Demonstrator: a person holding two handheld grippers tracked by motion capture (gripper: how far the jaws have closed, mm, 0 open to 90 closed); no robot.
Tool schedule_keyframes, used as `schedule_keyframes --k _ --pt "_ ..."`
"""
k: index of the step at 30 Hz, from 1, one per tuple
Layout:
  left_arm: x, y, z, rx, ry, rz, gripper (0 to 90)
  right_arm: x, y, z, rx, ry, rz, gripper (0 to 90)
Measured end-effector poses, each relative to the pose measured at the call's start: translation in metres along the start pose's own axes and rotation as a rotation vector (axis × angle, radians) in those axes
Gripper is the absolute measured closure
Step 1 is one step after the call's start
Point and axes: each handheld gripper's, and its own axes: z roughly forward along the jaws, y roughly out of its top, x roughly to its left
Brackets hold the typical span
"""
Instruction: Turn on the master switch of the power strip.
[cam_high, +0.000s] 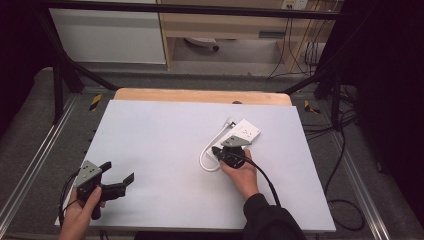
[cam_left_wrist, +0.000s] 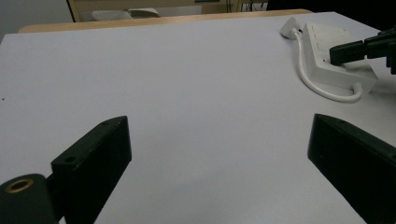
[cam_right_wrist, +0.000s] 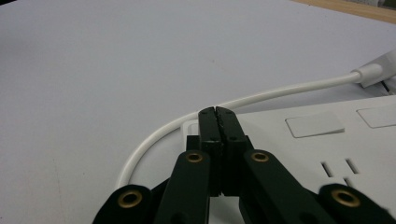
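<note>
- The right gripper (cam_right_wrist: 218, 111) has its black jaws pressed flat together with nothing between them, and their tips rest on or just over the near end of the white rectangular plastic power strip (cam_right_wrist: 327, 140). Judging by that pose, it is set to press or nudge something on the strip's top face; a closed tip is narrow, so it could slide off the smooth plastic and miss.
- The power strip (cam_high: 243, 133) lies loose on the right half of the pale grey table sheet (cam_high: 160, 150), with nothing bracing it. Any sideways push would likely skid or turn it instead of working a switch.
- The strip's thin white cable (cam_right_wrist: 154, 135) loops out just left of the closed jaws, its plug (cam_high: 230, 121) lying near the strip's far end. A forward slip could catch the loop and drag the strip along.
- The left gripper (cam_left_wrist: 219, 140) is held wide apart and empty over bare sheet, well apart from the strip (cam_left_wrist: 336, 60). From there it cannot steady the strip, so the right gripper works unsupported.
</note>
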Motion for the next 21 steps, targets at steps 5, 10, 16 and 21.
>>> schedule_keyframes --k 5,10,16,21 --pt "0.0003 -0.0001 0.0 -0.001 0.002 0.0 6.2 -0.0007 -0.0003 0.0002 -0.001 0.004 0.002 90.0" --pt "0.0001 -0.0001 0.0 0.0 0.001 0.0 6.2 -0.0008 -0.0002 0.0002 0.0 0.005 0.004 90.0" --pt "0.0002 -0.0001 0.0001 0.001 0.001 0.0 6.2 -0.0012 -0.0001 0.0003 0.002 0.007 0.008 90.0" --pt "0.0002 -0.0001 0.0001 0.001 0.002 0.001 6.2 -0.0012 -0.0001 0.0004 0.004 0.006 0.008 90.0"
